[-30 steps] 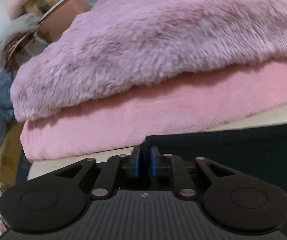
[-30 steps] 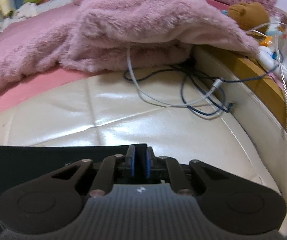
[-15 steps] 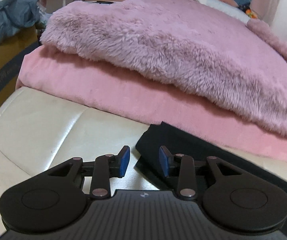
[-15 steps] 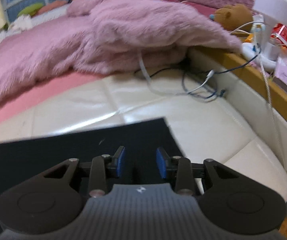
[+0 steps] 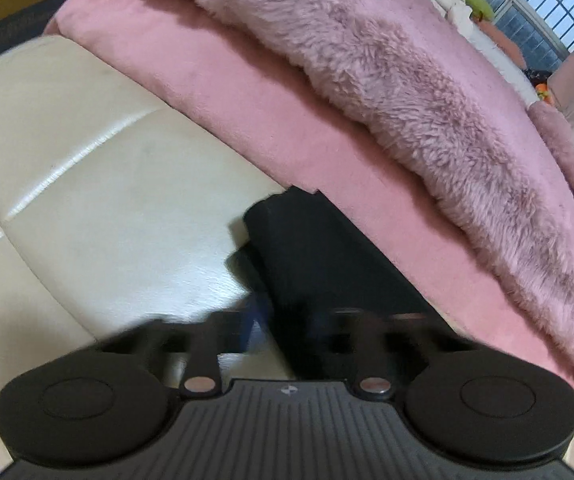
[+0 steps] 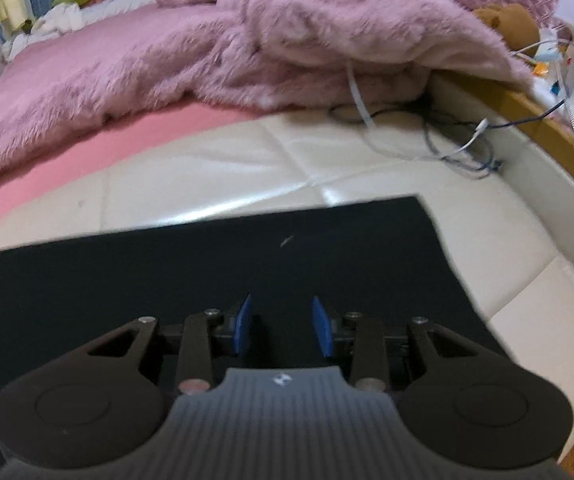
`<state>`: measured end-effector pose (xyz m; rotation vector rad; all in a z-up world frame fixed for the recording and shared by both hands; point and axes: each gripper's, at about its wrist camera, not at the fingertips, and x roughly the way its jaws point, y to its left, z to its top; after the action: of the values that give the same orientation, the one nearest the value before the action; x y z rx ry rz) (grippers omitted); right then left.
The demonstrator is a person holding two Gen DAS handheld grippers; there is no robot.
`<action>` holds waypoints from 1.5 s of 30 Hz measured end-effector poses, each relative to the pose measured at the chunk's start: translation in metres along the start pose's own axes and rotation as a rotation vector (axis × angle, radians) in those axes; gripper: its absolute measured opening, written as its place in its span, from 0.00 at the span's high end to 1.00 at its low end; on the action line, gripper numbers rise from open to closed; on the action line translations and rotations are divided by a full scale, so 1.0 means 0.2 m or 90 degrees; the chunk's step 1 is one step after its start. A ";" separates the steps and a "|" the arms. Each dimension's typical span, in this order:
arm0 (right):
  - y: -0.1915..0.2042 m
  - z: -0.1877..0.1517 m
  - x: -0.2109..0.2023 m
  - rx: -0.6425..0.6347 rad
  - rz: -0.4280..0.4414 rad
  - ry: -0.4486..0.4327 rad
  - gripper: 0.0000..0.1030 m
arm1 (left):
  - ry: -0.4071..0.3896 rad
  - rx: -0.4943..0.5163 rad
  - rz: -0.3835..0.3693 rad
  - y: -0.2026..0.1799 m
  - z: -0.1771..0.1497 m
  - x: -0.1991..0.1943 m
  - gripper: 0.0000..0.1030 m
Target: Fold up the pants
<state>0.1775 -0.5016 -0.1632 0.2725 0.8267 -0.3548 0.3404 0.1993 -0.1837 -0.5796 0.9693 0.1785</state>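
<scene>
Slippage is the main worry: the black pants point(image 6: 207, 272) lie folded flat on a slick cream mattress point(image 6: 367, 168), and the left tool point(image 5: 287, 320), blurred but seemingly pressed together on their corner, may drag the whole stack instead of lifting one layer. The right tool point(image 6: 283, 324) hangs spread above the cloth, pinching nothing, so that end could sag. A fuzzy blanket point(image 6: 167, 60) and pink sheet point(image 5: 247, 92) crowd the far edge; loose cables point(image 6: 447, 148) lie nearby.

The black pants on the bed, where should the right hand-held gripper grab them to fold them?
Probably the far right corner of the black pants. It lies flat and bare on the cream mattress, with free edges on two sides. Come from above the mattress side, one pad sliding under the edge.
</scene>
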 end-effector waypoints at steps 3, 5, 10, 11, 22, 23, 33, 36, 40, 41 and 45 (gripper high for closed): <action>0.04 -0.02 0.02 -0.028 -0.018 0.017 0.71 | -0.022 0.023 0.048 -0.07 -0.01 -0.02 0.96; 0.07 -0.03 0.02 -0.042 -0.027 0.030 0.71 | -0.030 0.058 0.078 -0.08 -0.03 -0.06 0.96; 0.09 -0.06 0.00 -0.043 -0.019 0.062 0.71 | -0.016 0.079 0.130 0.09 -0.06 -0.23 0.96; 0.10 -0.07 -0.01 -0.044 -0.010 0.070 0.71 | -0.015 0.086 0.145 0.14 -0.07 -0.28 0.96; 0.29 -0.21 -0.16 -0.109 0.045 0.086 0.71 | 0.010 0.146 0.174 0.49 -0.11 -0.49 0.81; 0.27 -0.20 -0.17 -0.100 0.050 0.081 0.71 | -0.003 0.165 0.178 0.47 -0.10 -0.50 0.74; 0.20 -0.10 -0.12 -0.041 0.029 0.041 0.71 | -0.028 0.284 0.124 0.49 0.10 -0.44 0.50; 0.21 -0.08 -0.09 -0.024 0.022 0.021 0.71 | -0.021 0.310 0.131 0.50 0.10 -0.34 0.49; 0.24 -0.04 -0.06 -0.057 -0.009 0.012 0.71 | -0.013 0.324 0.131 0.53 0.07 -0.27 0.49; 0.23 -0.02 -0.05 -0.063 -0.008 0.010 0.71 | -0.019 0.317 0.121 0.54 0.06 -0.27 0.56; 0.15 0.06 -0.03 -0.111 -0.025 0.005 0.65 | -0.018 0.266 0.079 0.55 0.06 -0.28 0.85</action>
<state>0.1942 -0.4771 -0.1474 0.0952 0.8657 -0.3159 0.2742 0.3036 -0.1760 -0.1334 0.9808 0.0900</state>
